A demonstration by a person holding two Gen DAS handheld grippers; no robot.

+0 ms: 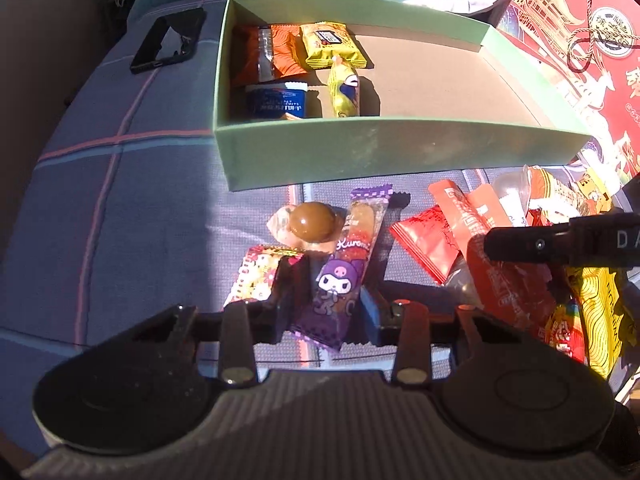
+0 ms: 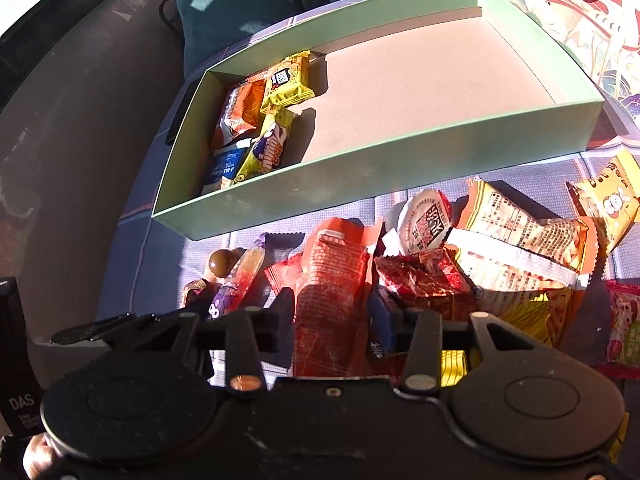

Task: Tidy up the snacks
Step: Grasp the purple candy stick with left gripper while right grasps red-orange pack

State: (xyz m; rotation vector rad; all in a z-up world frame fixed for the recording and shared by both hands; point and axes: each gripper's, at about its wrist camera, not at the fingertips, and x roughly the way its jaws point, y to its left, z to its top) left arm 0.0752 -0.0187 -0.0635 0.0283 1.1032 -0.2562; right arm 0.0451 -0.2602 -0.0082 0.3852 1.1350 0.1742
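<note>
Straddling the purple Kuromi packet (image 1: 340, 280) with left gripper (image 1: 326, 312) jaws apart, right gripper (image 2: 332, 316) jaws apart around the long red packet (image 2: 332, 280) short of the green box (image 1: 400, 152), risking snagging neighbouring wrappers when closing

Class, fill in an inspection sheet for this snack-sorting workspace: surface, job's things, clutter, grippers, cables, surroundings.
Surface: purple plaid cloth, sunlit.
Job's things: green box holds four snacks at its left end, among them a blue packet; loose snacks in front include a Kuromi packet and an orange-red packet.
Clutter: phone case; red gift box.
Grippers: left gripper open astride the Kuromi packet; right gripper open astride the orange-red packet.
Cables: nothing seen.
Surroundings: teal fabric behind the box.
</note>
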